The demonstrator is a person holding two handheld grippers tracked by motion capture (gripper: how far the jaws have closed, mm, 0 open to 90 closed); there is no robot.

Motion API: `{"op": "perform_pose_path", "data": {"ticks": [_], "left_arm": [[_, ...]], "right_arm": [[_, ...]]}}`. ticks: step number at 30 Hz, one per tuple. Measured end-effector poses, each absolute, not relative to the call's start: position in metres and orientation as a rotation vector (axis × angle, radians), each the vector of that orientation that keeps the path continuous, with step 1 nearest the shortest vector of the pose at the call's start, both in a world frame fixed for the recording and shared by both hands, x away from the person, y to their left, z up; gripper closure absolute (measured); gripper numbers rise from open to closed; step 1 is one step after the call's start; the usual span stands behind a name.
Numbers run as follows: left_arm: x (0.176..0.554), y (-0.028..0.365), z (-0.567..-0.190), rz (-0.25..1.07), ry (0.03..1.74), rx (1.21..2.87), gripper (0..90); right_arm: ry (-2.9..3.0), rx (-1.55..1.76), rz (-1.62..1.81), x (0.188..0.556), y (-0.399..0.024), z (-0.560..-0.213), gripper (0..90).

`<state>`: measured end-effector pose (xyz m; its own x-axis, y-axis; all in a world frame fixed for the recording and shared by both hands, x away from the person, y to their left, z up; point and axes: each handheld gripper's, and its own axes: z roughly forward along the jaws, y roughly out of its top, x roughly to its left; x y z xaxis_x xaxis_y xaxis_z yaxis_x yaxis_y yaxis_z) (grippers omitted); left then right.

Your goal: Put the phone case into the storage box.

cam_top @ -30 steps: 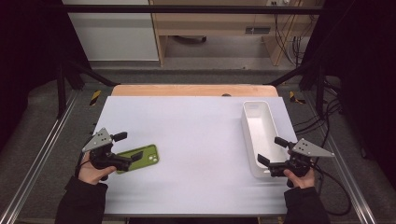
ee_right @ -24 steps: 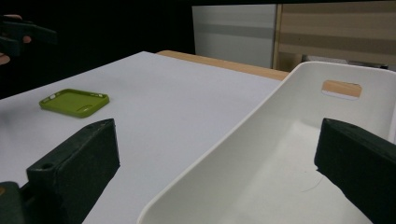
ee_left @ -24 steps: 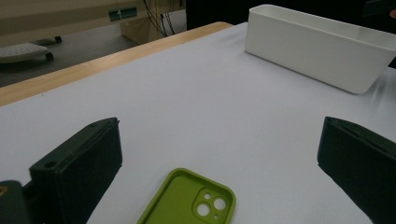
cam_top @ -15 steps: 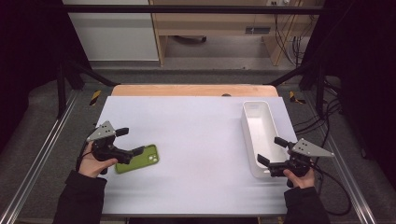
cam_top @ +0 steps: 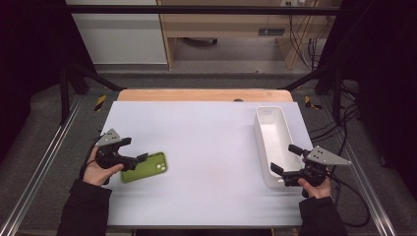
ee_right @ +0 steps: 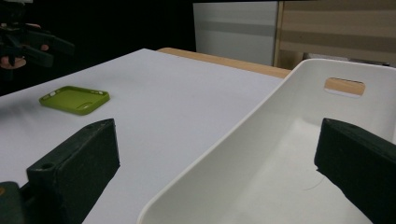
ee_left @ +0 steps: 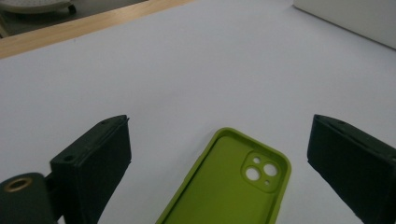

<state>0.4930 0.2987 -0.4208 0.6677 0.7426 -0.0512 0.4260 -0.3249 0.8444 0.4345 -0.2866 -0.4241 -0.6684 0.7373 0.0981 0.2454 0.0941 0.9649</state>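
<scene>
A green phone case (cam_top: 145, 167) lies hollow side up on the white table (cam_top: 206, 147), at the left. My left gripper (cam_top: 136, 149) hovers at the case's near-left end. In the left gripper view the case (ee_left: 233, 186) lies between and below the left gripper's (ee_left: 219, 126) jaws, which touch nothing. Those jaws have just been closing slightly and still stand wide. My right gripper (cam_top: 281, 157) is open at the near end of a white bin (cam_top: 260, 132), one jaw to each side of the bin wall (ee_right: 243, 154).
The bin is long, empty and runs front to back along the table's right side. A wooden strip (cam_top: 201, 95) edges the far side of the table. Metal rails (cam_top: 44, 162) flank both sides. In the right gripper view the case (ee_right: 74, 99) lies far off.
My left gripper has shifted a little away from the person along the case's left end. The case and the right gripper have stayed put.
</scene>
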Motion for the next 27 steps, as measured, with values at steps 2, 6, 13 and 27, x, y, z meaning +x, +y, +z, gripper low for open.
{"op": "perform_pose_path", "data": {"ticks": [2, 6, 13, 27], "left_arm": [[0.493, 0.301, -0.422, 0.447, 0.934, 1.959, 8.4], [0.492, 0.307, -0.428, 0.496, 0.999, 1.978, 22.1], [0.491, 0.312, -0.434, 0.542, 1.069, 2.0, 38.4], [0.492, 0.323, -0.444, 0.575, 1.199, 1.993, 69.0]], "right_arm": [[1.966, 0.963, 1.601, 0.434, -0.287, -0.424, 0.4], [1.966, 0.961, 1.601, 0.434, -0.286, -0.424, 0.4], [1.968, 0.961, 1.601, 0.434, -0.286, -0.424, 0.4], [1.974, 0.961, 1.599, 0.435, -0.285, -0.425, 0.4]]}}
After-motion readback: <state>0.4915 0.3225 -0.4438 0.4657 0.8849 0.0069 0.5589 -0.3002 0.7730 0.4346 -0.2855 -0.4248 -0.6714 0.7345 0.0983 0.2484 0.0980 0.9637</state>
